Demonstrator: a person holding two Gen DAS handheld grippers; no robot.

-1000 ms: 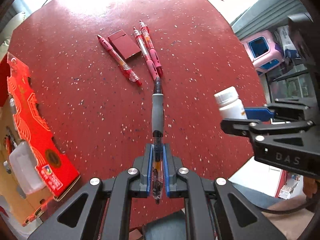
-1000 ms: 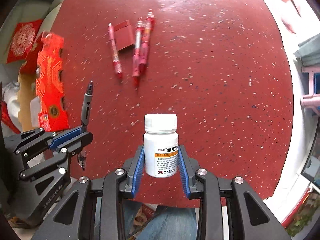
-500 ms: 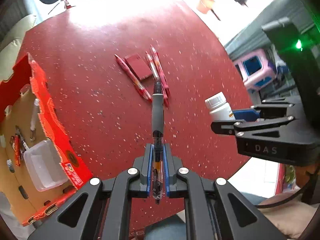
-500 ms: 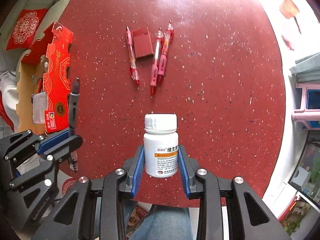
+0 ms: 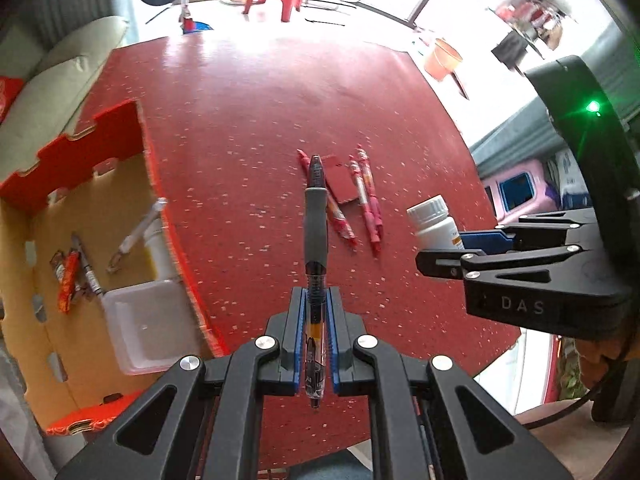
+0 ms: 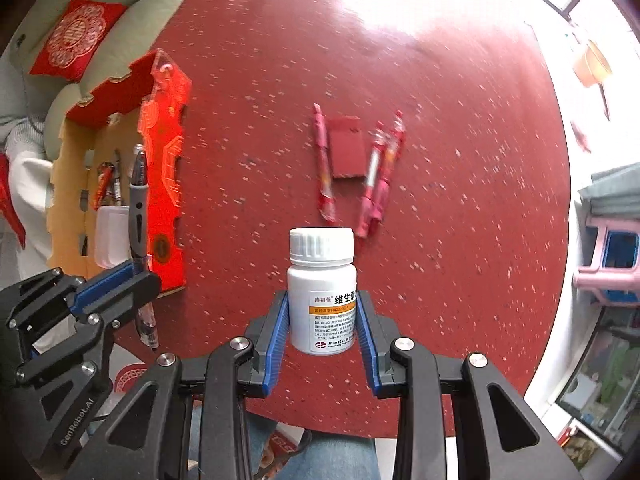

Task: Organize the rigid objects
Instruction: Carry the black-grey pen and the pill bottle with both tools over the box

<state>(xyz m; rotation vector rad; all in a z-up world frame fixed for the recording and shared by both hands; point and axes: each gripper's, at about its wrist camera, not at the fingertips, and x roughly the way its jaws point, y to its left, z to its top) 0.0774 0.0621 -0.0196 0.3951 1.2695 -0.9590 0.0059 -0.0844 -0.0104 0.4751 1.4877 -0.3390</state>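
Holding clear tub (image 5: 142, 326), pens (image 5: 71, 276): red box (image 5: 76, 140), table-left.

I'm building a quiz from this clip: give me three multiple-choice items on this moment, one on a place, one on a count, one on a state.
1. Where is the red box?
A. At the table's left edge
B. At its centre
C. On the sofa

2. How many red pens lie on the table?
A. One
B. Three
C. Five

3. What does the right gripper hold?
A. Nothing
B. A grey pen
C. A capped white bottle

Key: 1 A, its wall runs along the table's left rim; 2 B, one lies left of the red card and two right; 3 C, both pads press the bottle, while the left gripper holds the grey pen.
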